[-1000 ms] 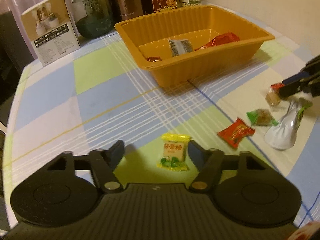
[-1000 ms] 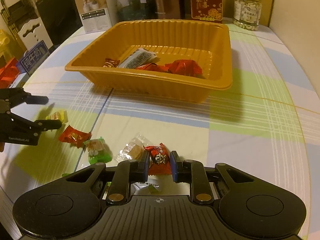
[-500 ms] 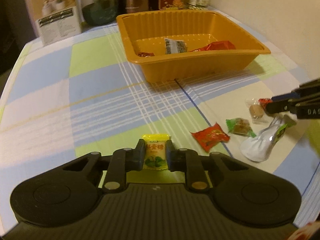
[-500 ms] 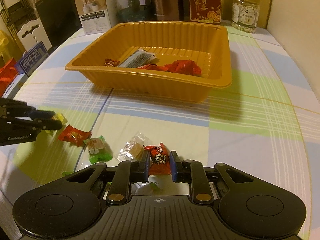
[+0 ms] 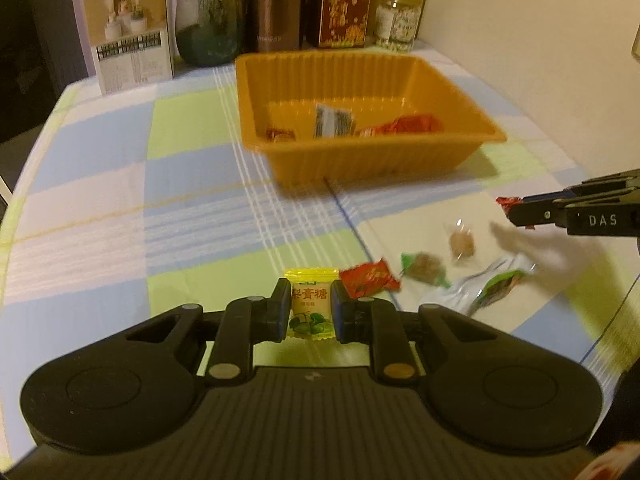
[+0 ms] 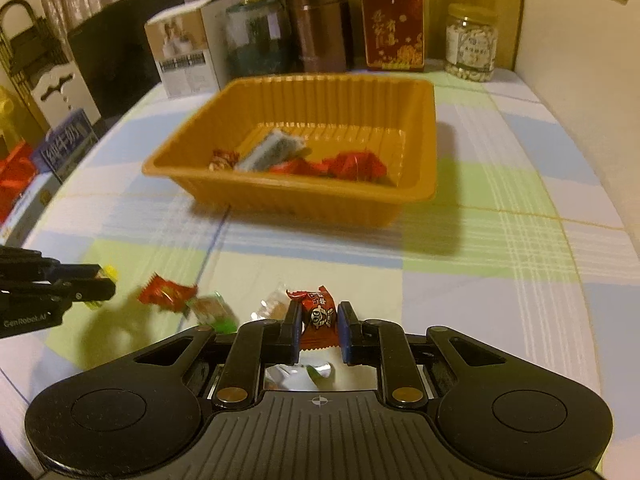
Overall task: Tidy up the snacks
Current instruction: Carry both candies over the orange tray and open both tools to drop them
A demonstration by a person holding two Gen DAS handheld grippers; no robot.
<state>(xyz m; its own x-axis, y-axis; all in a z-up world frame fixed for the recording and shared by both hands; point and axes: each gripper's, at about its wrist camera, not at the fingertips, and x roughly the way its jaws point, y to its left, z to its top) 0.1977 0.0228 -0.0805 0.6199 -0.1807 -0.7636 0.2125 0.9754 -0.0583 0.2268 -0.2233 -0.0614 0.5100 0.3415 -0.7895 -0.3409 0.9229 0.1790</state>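
My left gripper is shut on a yellow candy, lifted off the table; it also shows in the right wrist view. My right gripper is shut on a red candy, raised above the table; it also shows in the left wrist view. The orange tray ahead holds several snacks. On the cloth lie a red candy, a green candy, a clear-wrapped brown candy and a silver-green wrapper.
A white box, a dark glass jar, a brown canister, a red tin and a clear jar stand at the table's far edge behind the tray. A wall is to the right.
My left gripper closed on the yellow candy and lifted it. My right gripper rose with the red candy and both moved toward the tray.
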